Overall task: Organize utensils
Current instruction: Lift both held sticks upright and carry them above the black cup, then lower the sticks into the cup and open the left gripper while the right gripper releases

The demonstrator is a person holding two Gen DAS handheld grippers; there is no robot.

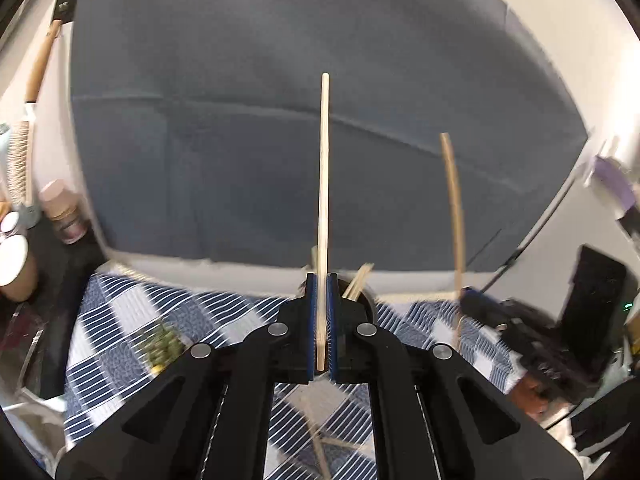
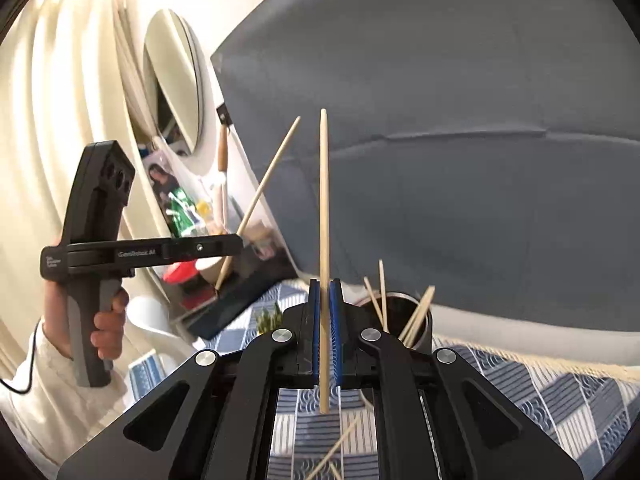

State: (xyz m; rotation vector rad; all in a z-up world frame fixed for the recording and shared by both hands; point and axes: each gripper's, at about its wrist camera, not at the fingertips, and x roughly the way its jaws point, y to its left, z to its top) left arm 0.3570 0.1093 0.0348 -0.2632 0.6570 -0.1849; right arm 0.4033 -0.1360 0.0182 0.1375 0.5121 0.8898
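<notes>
— What sits around my tools?
— Blue-striped checked cloth (image 1: 120,312) under me, grey sofa (image 1: 280,140) ahead, paper cups (image 1: 16,264) at left
— On my right view?
— Oval mirror (image 2: 176,80), cream curtain (image 2: 60,100)

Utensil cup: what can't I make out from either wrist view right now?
- Left wrist view: the cup is mostly hidden behind the left hand-held gripper, and motion blur smears the right hand-held gripper.
- Right wrist view: the cup's base sits behind the gripper body.
- Loose chopsticks on the cloth are cut off by the bottom edge.
</notes>
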